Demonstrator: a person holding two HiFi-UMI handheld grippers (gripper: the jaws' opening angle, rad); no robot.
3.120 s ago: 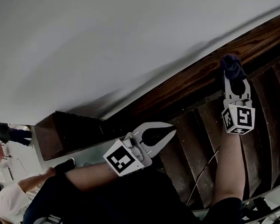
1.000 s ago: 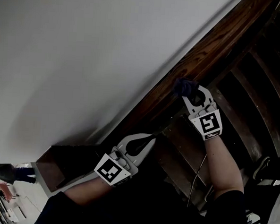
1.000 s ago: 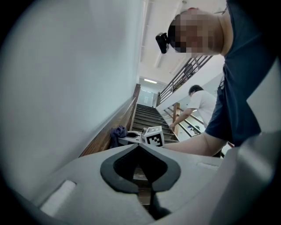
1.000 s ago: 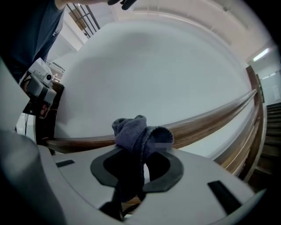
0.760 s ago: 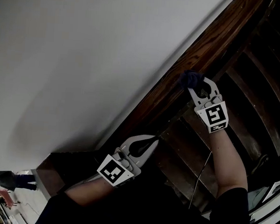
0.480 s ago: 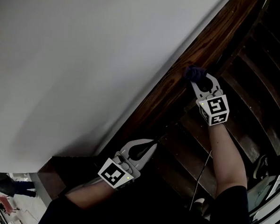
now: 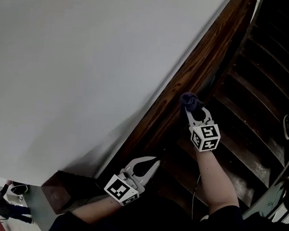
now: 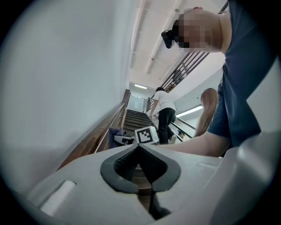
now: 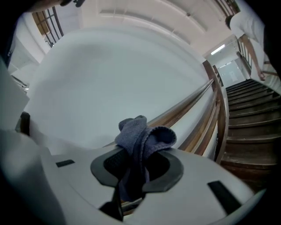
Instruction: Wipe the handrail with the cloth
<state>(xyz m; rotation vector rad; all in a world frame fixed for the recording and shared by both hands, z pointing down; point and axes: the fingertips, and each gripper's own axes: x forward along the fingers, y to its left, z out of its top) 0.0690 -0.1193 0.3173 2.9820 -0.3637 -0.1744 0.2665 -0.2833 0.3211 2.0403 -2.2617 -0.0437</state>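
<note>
A dark wooden handrail (image 7: pixel 205 60) climbs from lower left to upper right along the white wall. My right gripper (image 7: pixel 187 107) is shut on a bunched blue-grey cloth (image 7: pixel 188 98), which rests against the rail's side. The right gripper view shows the cloth (image 9: pixel 142 137) bulging out of the shut right gripper (image 9: pixel 137 148), with the handrail (image 9: pixel 193 107) running ahead. My left gripper (image 7: pixel 154 162) is shut and holds nothing, lower down beside the rail. In the left gripper view, the left gripper (image 8: pixel 139 146) points up the stairs toward the cloth (image 8: pixel 115 133).
The white wall (image 7: pixel 89 60) fills the left of the head view. Dark wooden stair treads (image 7: pixel 255 102) descend on the right, below the rail. A person in a white top (image 8: pixel 164 115) stands higher up the stairs. A metal railing (image 7: pixel 276 194) shows at the lower right.
The right gripper with the cloth slid up the rail away from the left gripper, then came part of the way back. The head view has swung, so the rail now looks steeper.
</note>
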